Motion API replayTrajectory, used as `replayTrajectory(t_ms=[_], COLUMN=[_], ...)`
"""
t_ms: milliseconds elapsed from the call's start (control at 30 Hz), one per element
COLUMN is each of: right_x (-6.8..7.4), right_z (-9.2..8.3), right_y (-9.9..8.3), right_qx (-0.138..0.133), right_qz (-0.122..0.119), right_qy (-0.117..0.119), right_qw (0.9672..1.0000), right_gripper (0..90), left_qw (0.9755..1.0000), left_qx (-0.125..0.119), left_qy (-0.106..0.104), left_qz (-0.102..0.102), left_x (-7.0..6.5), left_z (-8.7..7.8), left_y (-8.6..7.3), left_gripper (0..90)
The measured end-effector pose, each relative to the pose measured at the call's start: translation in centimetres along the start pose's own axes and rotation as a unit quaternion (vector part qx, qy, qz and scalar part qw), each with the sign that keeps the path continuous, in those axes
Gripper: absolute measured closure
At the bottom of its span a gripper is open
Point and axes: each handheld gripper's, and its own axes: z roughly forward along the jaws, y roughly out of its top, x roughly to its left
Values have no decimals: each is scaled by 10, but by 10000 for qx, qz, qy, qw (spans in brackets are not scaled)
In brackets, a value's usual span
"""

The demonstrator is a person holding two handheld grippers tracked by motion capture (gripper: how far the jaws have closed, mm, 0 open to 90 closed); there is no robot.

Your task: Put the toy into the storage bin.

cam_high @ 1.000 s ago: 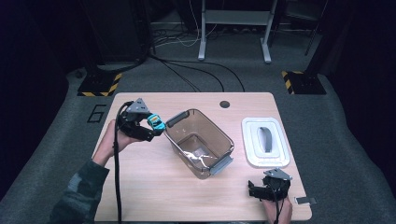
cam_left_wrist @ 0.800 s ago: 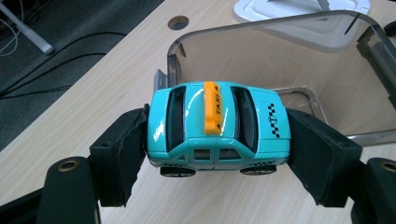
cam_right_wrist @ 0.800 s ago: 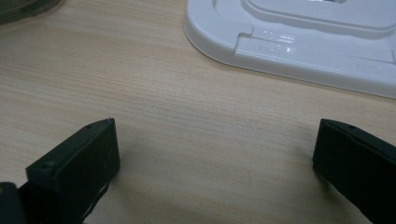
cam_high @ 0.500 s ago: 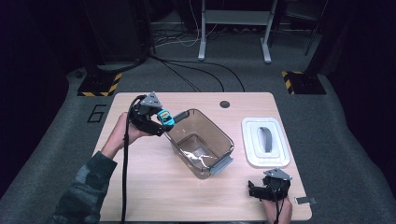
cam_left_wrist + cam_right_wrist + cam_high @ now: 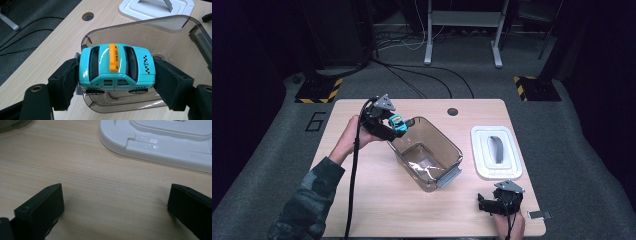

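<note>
Teal toy taxi (image 5: pixel 117 67) clamped sideways between left gripper (image 5: pixel 116 82) jaws, above brown bin (image 5: pixel 175 35) rim; right gripper (image 5: pixel 115 207) jaws apart

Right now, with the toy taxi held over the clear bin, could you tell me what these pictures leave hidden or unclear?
- Toy taxi: its front and rear ends are covered by the left tool's pads in the left gripper view; in the high view it is too small for detail.
- Clear bin: its near wall is hidden behind the taxi, and its right side is cut off by the frame edge.
- White lid: cut off by the top edge of the right gripper view.
</note>
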Motion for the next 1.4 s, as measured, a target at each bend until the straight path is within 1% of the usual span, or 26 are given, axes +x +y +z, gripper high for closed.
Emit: replayTrajectory(t_ms=[67, 133, 167, 267, 300, 333, 400, 567, 667, 733, 800, 1000, 1067, 1100, 1133, 1200, 1233, 1300, 1333, 1400], right_x=[0, 0, 0, 0, 0, 0, 0, 0, 0, 0, 0, 0, 0, 0, 0, 0, 0, 0, 0, 0], right_z=[0, 0, 0, 0, 0, 0, 0, 0, 0, 0, 0, 0, 0, 0, 0, 0, 0, 0, 0, 0], right_y=[0, 0, 0, 0, 0, 0, 0, 0, 0, 0, 0, 0, 0, 0, 0, 0, 0, 0, 0, 0], right_qx=[0, 1, 1, -1, -1, -2, -3, -3, -3, -2, -3, -3, -4, -4, -2, -4, -5, -6, -5, -4], right_qz=[0, -1, 0, 0, 0, 2, 4, 4, 3, 3, 5, 6, 8, 8, 3, 9, 11, 10, 10, 6], right_qy=[0, 0, 0, -2, -2, -3, -3, -4, -5, -5, -5, -9, -11, -11, -8, -11, -12, -12, -11, -11], right_qw=[10000, 10000, 10000, 10000, 10000, 10000, 10000, 10000, 10000, 10000, 10000, 10000, 10000, 10000, 10000, 10000, 10000, 10000, 10000, 10000], right_gripper=[0, 0, 0, 0, 0, 0, 0, 0, 0, 0, 0, 1, 2, 2, 1, 1, 1, 1, 2, 2], left_qw=[10000, 10000, 9999, 9999, 9999, 9999, 9999, 9998, 9997, 9996, 9995, 9990, 9986, 9986, 9982, 9981, 9980, 9976, 9976, 9973], left_qx=[65, 72, 76, 56, 94, 80, 133, 143, 175, 208, 259, 345, 421, 421, 471, 479, 513, 563, 580, 618], left_qy=[-9, -3, -32, -81, -109, -80, -83, -124, -162, -176, -184, -280, -318, -318, -340, -371, -373, -388, -385, -400], left_qz=[29, 41, 63, 52, 46, 55, 54, 34, 72, 57, 87, 76, 104, 104, 112, 87, 49, 47, 6, -8], left_x=[-1, -2, -2, -3, -2, -2, -1, -1, -4, -5, -7, -13, -14, -14, -15, -15, -14, -13, -14, -14], left_z=[0, 1, 2, 6, 7, 9, 12, 18, 24, 29, 34, 47, 51, 51, 55, 57, 62, 66, 68, 72], left_y=[2, 5, 6, 7, 8, 8, 9, 14, 20, 23, 25, 29, 31, 31, 32, 32, 32, 32, 32, 32], left_gripper=[247, 247, 247, 247, 247, 247, 247, 247, 247, 247, 247, 247, 247, 247, 247, 247, 247, 247, 247, 247])
